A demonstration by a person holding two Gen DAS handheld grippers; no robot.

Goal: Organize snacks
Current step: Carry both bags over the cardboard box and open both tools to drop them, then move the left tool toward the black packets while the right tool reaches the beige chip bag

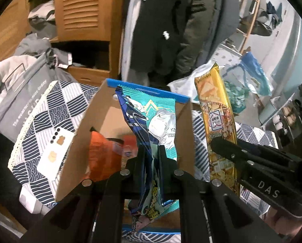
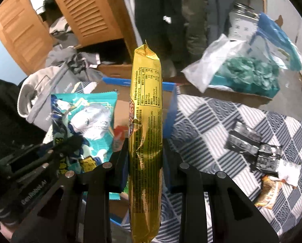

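At the far left of the left wrist view a grey hoodie (image 1: pixel 19 85) is heaped beside a louvred wooden cabinet (image 1: pixel 84 8), and a white phone (image 1: pixel 54 154) lies flat on the blue-and-white patterned cloth (image 1: pixel 43 109) just beside the cardboard box (image 1: pixel 84 125). The box, edged in blue tape, stands open on the cloth with an orange snack bag (image 1: pixel 102 154) lying inside it. The left gripper (image 1: pixel 152 162) is clamped on a teal snack packet (image 1: pixel 151 117) printed with an anime figure, holding it upright over the open box. To the right of it the right gripper (image 2: pixel 146 162) is closed around a long gold snack pack (image 2: pixel 146 121), which stands upright by the box's right wall, its nutrition panel facing the right wrist camera. Behind the box a person in a dark coat (image 1: pixel 165 26) stands. Further right, past the box, a clear plastic bag (image 2: pixel 215 64) rests against a pack with teal contents (image 2: pixel 252 75). On the cloth at the right edge lie small dark wrapped items (image 2: pixel 252 145) and an orange packet (image 2: pixel 270 192), well apart from the box.
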